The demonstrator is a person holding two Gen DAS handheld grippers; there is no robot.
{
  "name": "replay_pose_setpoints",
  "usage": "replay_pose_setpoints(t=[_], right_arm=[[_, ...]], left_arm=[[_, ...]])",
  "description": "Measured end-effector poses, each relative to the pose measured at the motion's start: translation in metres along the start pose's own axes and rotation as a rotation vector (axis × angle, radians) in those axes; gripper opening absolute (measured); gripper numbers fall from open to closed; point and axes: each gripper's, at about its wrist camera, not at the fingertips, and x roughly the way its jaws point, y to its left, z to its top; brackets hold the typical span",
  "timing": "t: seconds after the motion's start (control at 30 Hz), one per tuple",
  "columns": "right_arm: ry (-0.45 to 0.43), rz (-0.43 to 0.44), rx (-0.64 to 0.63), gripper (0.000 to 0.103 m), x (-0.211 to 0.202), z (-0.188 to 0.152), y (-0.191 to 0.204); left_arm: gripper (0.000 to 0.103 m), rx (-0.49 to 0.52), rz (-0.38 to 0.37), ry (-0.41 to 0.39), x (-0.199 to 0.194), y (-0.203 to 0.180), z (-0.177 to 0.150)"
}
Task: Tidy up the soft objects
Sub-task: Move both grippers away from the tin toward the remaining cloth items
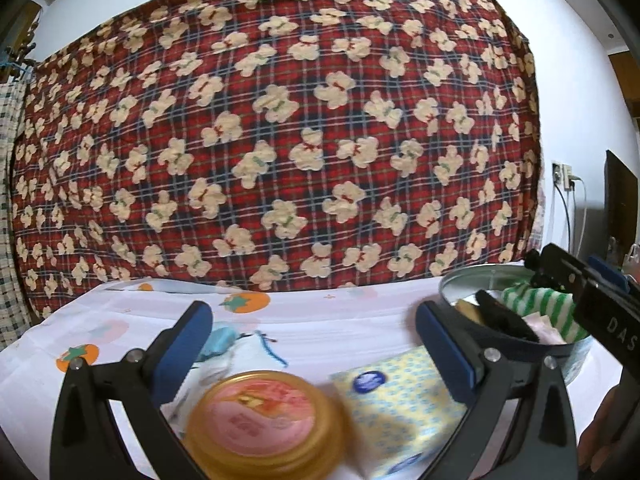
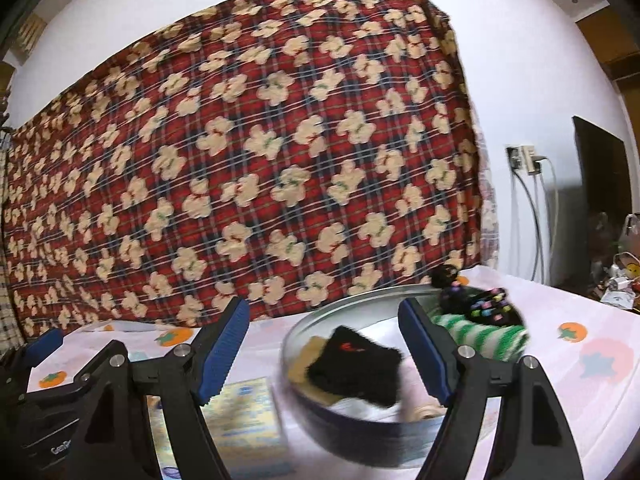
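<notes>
A round metal bowl (image 2: 304,332) holds soft things: a black cloth (image 2: 356,364), a green-and-white striped cloth (image 2: 484,334) and a black item with coloured beads (image 2: 480,304). The bowl also shows at the right of the left wrist view (image 1: 452,284). My right gripper (image 2: 324,348) is open and empty just above the bowl. My left gripper (image 1: 314,344) is open and empty over a yellow dotted tissue pack (image 1: 400,408) and a gold-lidded jar (image 1: 260,420). A light blue soft item (image 1: 218,342) lies by its left finger.
The table has a white cloth with orange fruit prints (image 1: 280,324). A red plaid bear blanket (image 1: 280,140) hangs behind it. A wall socket with cables (image 2: 524,160) and a dark screen (image 2: 600,200) stand to the right, with clutter at the far right.
</notes>
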Motion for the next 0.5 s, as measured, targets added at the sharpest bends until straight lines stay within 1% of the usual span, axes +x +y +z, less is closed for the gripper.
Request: replay_pose_setpoints(t=[0.17, 0.5], right_arm=[[0.019, 0.054, -0.015, 0.079, 0.002, -0.005, 0.027], [0.06, 0.145, -0.045, 0.079, 0.012, -0.015, 0.078]], left_arm=[[0.103, -0.004, 0.04, 0.007, 0.002, 0.024, -0.001], [0.103, -0.047, 0.132, 0.037, 0.01, 0.087, -0.004]])
